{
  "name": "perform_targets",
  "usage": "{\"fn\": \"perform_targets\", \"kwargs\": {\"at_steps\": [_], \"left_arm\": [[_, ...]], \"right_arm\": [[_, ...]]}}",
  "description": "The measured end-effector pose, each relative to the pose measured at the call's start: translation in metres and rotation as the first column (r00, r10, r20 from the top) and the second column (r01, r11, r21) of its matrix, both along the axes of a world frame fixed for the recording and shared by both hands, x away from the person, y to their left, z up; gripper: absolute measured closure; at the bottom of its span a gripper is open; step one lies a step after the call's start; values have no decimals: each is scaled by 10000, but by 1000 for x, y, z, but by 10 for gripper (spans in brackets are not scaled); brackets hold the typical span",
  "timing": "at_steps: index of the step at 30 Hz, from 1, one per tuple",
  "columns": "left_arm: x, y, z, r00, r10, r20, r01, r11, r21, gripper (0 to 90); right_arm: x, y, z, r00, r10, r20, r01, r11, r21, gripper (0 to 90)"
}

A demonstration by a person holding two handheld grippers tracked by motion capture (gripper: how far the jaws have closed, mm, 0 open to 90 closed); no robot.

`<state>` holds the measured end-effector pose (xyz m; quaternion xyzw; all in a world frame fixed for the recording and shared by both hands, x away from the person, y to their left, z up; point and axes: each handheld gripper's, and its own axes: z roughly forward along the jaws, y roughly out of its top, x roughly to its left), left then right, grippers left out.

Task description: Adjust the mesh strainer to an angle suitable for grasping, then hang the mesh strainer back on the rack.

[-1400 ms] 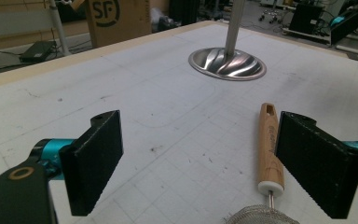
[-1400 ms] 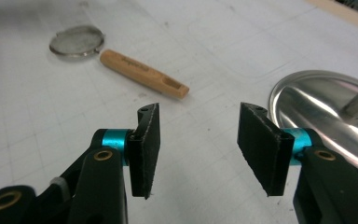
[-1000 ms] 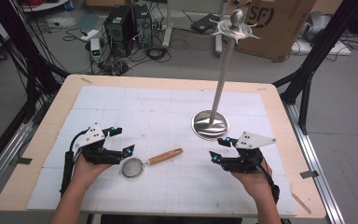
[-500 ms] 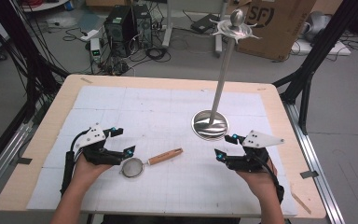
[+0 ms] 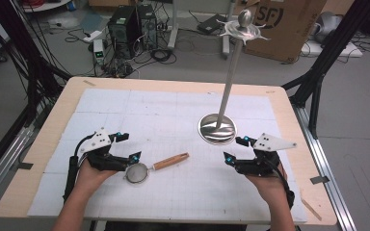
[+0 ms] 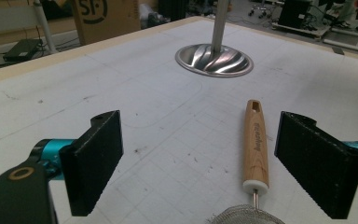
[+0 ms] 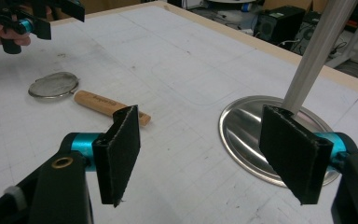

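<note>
A small mesh strainer with a wooden handle lies on the white mat near the front. My left gripper hovers just left of the mesh, open; in the left gripper view the handle lies between the jaws, nearer the right one, with the mesh rim at the bottom edge. My right gripper is open to the right of the handle, with nothing between its jaws. From the right gripper view, the strainer lies off to the left, beyond the jaws.
A tall metal stand has a round base on the mat just beyond the right gripper, a slanted pole and a hooked top. The wooden table edge frames the mat. Boxes, cables and computers sit on the floor behind.
The right gripper has shifted slightly to the right. The left gripper and the strainer have stayed about where they were.
</note>
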<state>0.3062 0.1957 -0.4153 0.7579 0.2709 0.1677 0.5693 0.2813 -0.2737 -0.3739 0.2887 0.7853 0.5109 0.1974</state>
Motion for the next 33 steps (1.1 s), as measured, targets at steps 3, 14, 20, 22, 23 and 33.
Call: {"fn": "perform_targets", "kwargs": {"at_steps": [3,14,20,22,23,33], "left_arm": [[1,-1,-1,10000,27,-73,-26,9999,98,158],[1,-8,-3,9995,-142,-271,154,9990,422,159],[-1,-14,-3,9988,-288,-398,316,9970,707,161],[-1,-18,-3,9981,-397,-464,438,9948,923,164],[-1,-19,-4,9977,-430,-517,484,9930,1076,164],[6,-40,0,9899,-860,-1131,1092,9698,2182,196]], "right_arm": [[0,0,2,10000,-7,28,7,10000,-19,290],[0,-2,0,10000,-54,-82,54,10000,-82,290],[1,0,-1,9999,-27,-147,24,9998,-180,289],[1,0,-1,9999,-52,-133,50,9999,-150,289],[1,-1,-1,9999,-37,-129,35,9999,-144,289],[2,-2,-1,9999,-80,-80,78,9997,-239,290]]}}
